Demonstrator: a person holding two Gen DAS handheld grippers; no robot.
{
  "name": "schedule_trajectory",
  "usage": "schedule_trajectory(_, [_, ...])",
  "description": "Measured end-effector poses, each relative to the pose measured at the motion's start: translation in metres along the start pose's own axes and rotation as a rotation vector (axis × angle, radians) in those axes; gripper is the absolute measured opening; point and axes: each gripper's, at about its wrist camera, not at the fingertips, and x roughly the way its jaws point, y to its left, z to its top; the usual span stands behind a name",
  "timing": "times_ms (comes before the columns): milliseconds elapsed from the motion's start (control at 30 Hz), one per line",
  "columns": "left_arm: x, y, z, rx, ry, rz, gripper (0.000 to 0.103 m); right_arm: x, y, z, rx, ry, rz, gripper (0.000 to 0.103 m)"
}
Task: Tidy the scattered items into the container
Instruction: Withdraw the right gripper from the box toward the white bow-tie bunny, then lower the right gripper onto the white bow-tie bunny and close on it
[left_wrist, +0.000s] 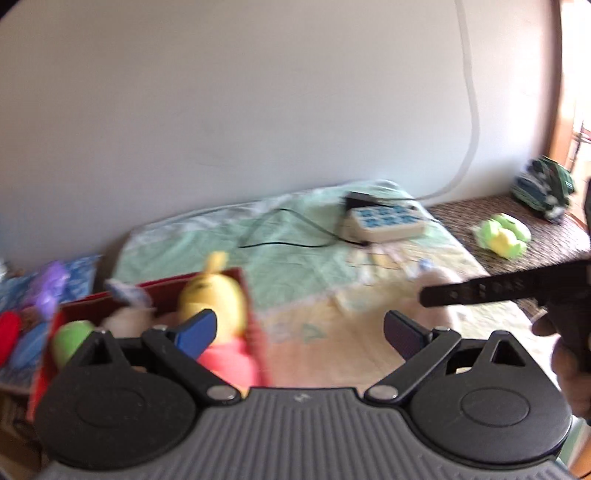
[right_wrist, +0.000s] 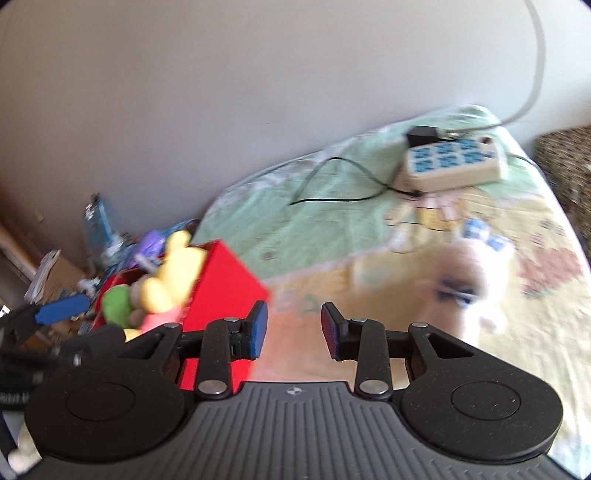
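Right wrist: quilted bedspread, grey wall, power strip.

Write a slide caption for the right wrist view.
Empty right tool opening above the bedspread, between the toy-filled red box and a white plush.

Container: red box, open-topped, set at the bed's left edge.
Contents: yellow plush, green toy, pink item, piled inside.
Scattered: white plush, blurred; green-yellow plush, on the brown mat.
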Motion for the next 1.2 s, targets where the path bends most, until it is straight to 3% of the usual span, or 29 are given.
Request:
schedule_trajectory(200, [0.041, -0.056, 0.004, 0.053, 0.031, -0.147, 0.097, -0.01, -0.052, 0.004, 0.09, -0.02, -0.091, 0.039])
schedule_trajectory(367, [0.075, -0.103, -0.001, 0.162, 0.024, -0.201, 0.097, -0.002, -0.096, 0.008, 0.163, -0.002, -0.135, 0.042])
schedule_trajectory(467, [0.105, -0.122, -0.005, 0.189, 0.06, -0.228, 0.097, 0.011, -0.119, 0.009, 0.181, 0.034, -0.144, 0.043])
schedule_trajectory(800, [0.174, -0.157, -0.008, 0.217, 0.129, -0.249, 0.097, 0.04, -0.174, 0.026, 0.228, 0.154, -0.03, 0.048])
schedule_trajectory(1100, [0.206, -0.171, -0.01, 0.232, 0.19, -0.253, 0.096, 0.063, -0.182, 0.032, 0.23, 0.209, 0.084, 0.049])
schedule_trajectory(1200, [0.214, -0.17, -0.01, 0.243, 0.213, -0.25, 0.089, 0.075, -0.18, 0.037, 0.211, 0.221, 0.081, 0.049])
